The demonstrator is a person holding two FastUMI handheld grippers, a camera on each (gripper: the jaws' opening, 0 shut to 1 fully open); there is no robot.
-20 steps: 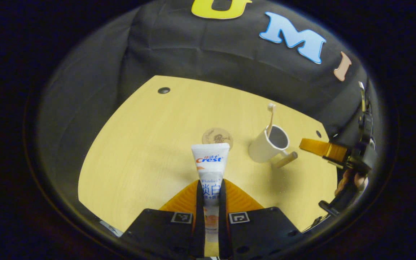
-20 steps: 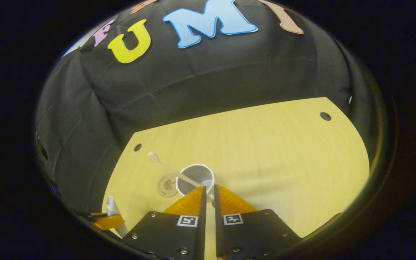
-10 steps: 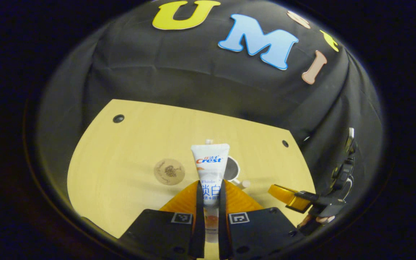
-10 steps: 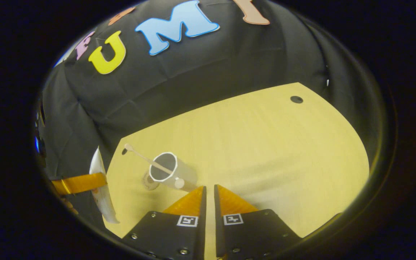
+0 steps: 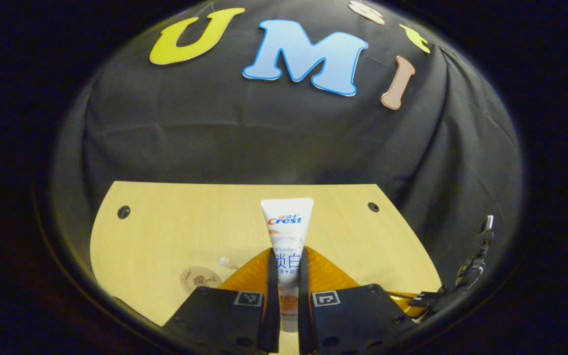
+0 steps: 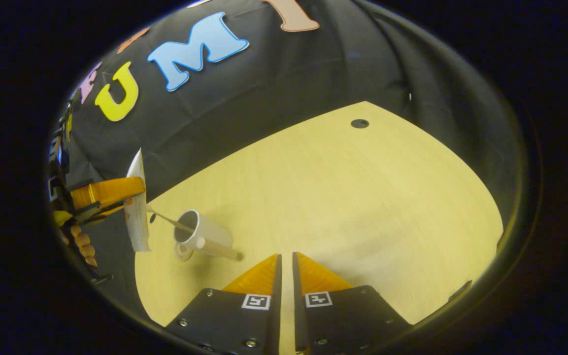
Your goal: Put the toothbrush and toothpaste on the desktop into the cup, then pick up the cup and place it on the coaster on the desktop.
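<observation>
Left gripper view: left claw [image 5: 288, 276] pinches the toothpaste [image 5: 287, 231] upright; over the last 1 s the cup has slid out of sight behind and below the tube, and now the coaster [image 5: 200, 279] and the toothbrush head [image 5: 223, 261] peek beside the fingers on the desk [image 5: 175, 227]. Right gripper view: right claw [image 6: 286, 276] pressed together, holding nothing, drawn further off from the cup [image 6: 200, 234]; the toothbrush [image 6: 170, 223] stands in it, with the toothpaste [image 6: 137, 217] now hanging just left of its rim. Judgement: the drop into the cup is next
</observation>
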